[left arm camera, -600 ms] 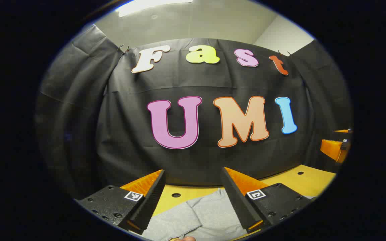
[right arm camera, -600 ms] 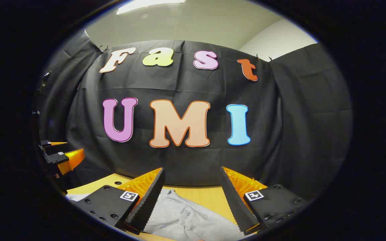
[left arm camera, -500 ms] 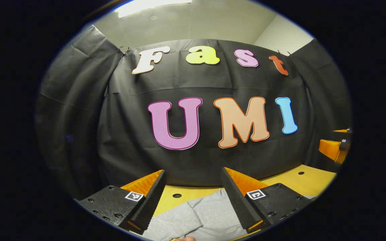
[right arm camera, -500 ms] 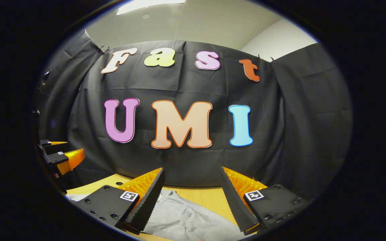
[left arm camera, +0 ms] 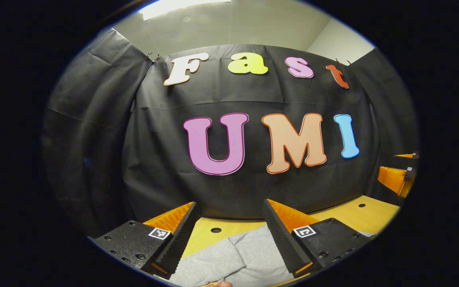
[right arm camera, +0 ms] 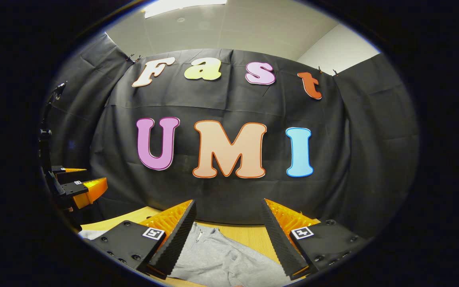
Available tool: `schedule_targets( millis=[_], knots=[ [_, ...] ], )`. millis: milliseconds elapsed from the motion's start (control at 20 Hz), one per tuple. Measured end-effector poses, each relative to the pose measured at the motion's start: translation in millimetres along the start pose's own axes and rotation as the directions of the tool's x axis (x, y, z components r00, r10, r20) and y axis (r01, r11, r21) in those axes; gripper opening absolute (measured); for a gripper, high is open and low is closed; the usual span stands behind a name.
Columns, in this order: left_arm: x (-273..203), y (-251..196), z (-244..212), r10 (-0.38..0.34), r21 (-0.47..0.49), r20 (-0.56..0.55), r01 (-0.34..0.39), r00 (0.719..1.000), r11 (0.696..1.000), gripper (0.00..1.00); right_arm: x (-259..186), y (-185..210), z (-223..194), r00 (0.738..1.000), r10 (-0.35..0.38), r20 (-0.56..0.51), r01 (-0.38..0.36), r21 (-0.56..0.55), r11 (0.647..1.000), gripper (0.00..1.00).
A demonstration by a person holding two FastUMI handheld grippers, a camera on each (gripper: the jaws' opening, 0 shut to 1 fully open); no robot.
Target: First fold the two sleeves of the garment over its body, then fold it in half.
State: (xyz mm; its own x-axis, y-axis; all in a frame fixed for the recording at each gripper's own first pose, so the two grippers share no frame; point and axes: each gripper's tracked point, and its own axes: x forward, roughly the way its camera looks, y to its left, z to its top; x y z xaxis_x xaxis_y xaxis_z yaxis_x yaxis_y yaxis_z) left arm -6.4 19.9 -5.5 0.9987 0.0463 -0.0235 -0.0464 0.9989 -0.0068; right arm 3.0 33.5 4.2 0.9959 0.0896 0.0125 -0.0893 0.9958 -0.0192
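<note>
Down on the desk (left arm camera: 367, 215), the grey garment (left arm camera: 237, 261) lies below both wide-open, empty claws, left claw (left arm camera: 229, 235) and right claw (right arm camera: 227, 233).

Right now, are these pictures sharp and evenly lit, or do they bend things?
Left gripper view: sharp, fisheye bulges the wall, bright ceiling light glares at top, grey garment evenly lit. Right gripper view: same curve, same ceiling glare, garment creases crisp.

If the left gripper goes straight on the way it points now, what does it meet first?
Probably the booth's black cloth wall. The left gripper, open, aims level above the gray garment and table, so nothing nearer seems to block it; depth is uncertain.
</note>
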Motion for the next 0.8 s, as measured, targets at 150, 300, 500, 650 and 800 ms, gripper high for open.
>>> schedule_targets(
  millis=[150, 300, 500, 650, 800],
  knots=[
    [0, 2, -1, 0.001, -0.002, -0.001, -0.001, 1.0, 1.0, 0.96, -1, 2, -4, 1.0, 0.004, -0.008, -0.004, -0.001, 1.0, 0.96],
    [-2, 3, 0, 0.001, -0.003, 0.002, -0.001, 1.0, 1.0, 1.0, -2, 5, -4, 1.0, 0.011, -0.013, -0.011, 0.0, 1.0, 1.0],
    [-2, 5, 1, 0.002, 0.005, 0.004, -0.002, 1.0, 1.0, 0.95, -2, 6, -5, 1.0, 0.016, -0.014, -0.016, -0.004, 1.0, 1.0],
    [-4, 4, -1, -0.001, 0.013, 0.004, 0.001, 1.0, 1.0, 0.96, -2, 3, -10, 1.0, 0.008, -0.024, -0.008, -0.001, 1.0, 1.0],
    [-5, 0, 1, -0.011, 0.028, 0.012, 0.01, 1.0, 1.0, 0.96, -5, -10, -17, 0.999, -0.019, -0.042, 0.019, -0.006, 1.0, 1.0]
  ],
)
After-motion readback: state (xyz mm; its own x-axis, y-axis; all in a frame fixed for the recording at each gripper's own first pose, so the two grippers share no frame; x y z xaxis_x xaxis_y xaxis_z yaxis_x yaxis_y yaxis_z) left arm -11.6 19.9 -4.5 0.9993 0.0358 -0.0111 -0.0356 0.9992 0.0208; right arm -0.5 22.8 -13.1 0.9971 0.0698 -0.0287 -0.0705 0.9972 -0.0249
